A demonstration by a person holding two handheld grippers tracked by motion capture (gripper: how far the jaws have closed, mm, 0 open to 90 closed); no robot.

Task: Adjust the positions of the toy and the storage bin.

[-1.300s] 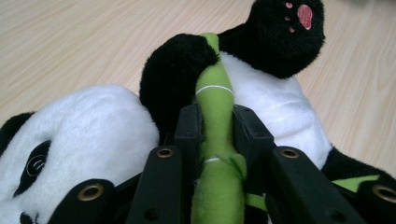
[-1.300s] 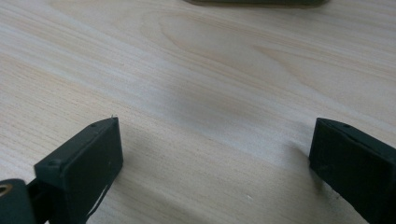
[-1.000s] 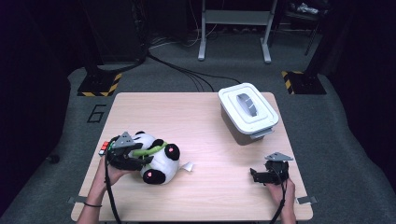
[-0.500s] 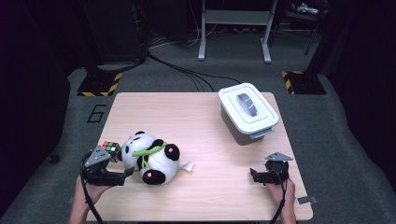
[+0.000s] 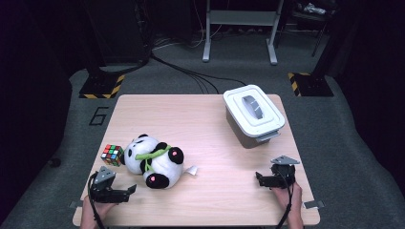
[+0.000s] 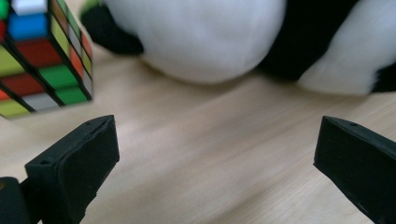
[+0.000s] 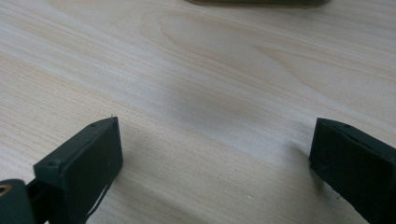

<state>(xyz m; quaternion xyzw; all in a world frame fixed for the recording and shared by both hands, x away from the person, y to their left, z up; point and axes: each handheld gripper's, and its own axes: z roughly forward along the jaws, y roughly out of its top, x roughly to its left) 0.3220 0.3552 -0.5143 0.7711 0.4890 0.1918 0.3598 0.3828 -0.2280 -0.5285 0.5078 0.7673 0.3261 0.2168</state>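
Observation:
A black-and-white panda plush (image 5: 155, 161) with a green scarf lies on the wooden table (image 5: 200, 129) at the front left. A multicoloured puzzle cube (image 5: 112, 155) stands against its left side. In the left gripper view the cube (image 6: 42, 56) is at the upper left and the panda (image 6: 210, 42) lies across the top. My left gripper (image 5: 128, 192) sits low near the front left edge, in front of both and apart from them. Its jaws have just been opening, and my left gripper (image 6: 215, 154) has only bare wood between them. My right gripper (image 5: 259, 179) rests at the front right, and my right gripper (image 7: 215, 154) is open over bare wood.
A white lidded box (image 5: 253, 114) with a grey handle stands at the back right of the table. A small white tag (image 5: 191, 170) sticks out from the panda's right side. Dark floor with cables and stand legs surrounds the table.
My left gripper let go of the cube beside the panda, pulled back toward the front left edge and sank lower, its jaws wider. The right gripper has not moved.

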